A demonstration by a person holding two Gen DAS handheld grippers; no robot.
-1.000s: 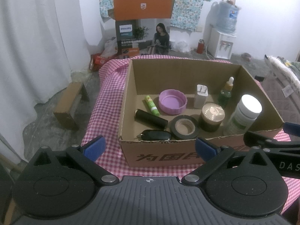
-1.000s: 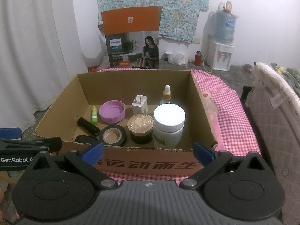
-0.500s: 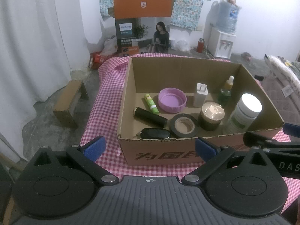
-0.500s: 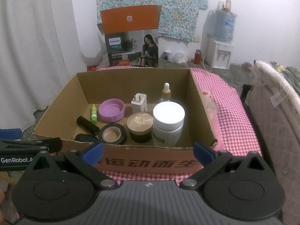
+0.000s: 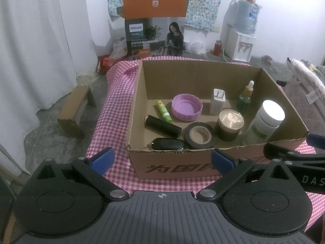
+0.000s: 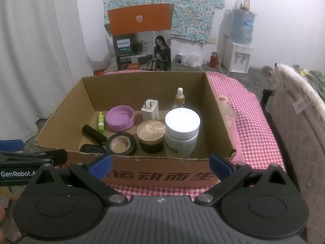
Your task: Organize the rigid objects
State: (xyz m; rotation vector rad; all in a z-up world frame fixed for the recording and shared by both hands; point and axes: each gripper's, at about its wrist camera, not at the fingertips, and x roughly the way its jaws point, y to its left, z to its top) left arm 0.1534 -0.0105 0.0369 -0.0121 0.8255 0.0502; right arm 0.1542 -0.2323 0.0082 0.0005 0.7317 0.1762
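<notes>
An open cardboard box (image 5: pixel 174 167) (image 6: pixel 162 174) stands on a pink checked tablecloth (image 5: pixel 113 109). Inside it are a purple lid (image 5: pixel 186 109), a green tube (image 5: pixel 164 110), a black cylinder (image 5: pixel 162 126), a black key fob (image 5: pixel 167 144), a roll of black tape (image 5: pixel 200 135), a gold-topped jar (image 5: pixel 229 125), a white charger (image 5: pixel 217 101), a dropper bottle (image 5: pixel 245 98) and a white-capped bottle (image 5: pixel 264 122) (image 6: pixel 181 130). My left gripper (image 5: pixel 161 160) is open in front of the box, empty. My right gripper (image 6: pixel 160 163) is open too, at the near wall.
A Philips carton (image 5: pixel 155 23) stands beyond the table. A water dispenser (image 5: pixel 242 40) is at the back right, a wooden stool (image 5: pixel 75 109) on the floor to the left, a white curtain (image 5: pixel 30 40) beside it, and a mattress edge (image 6: pixel 294 105) on the right.
Both grippers have drawn back and risen slightly, so the box sits a little lower in view. Nothing in the box moved; both grippers stay open.
</notes>
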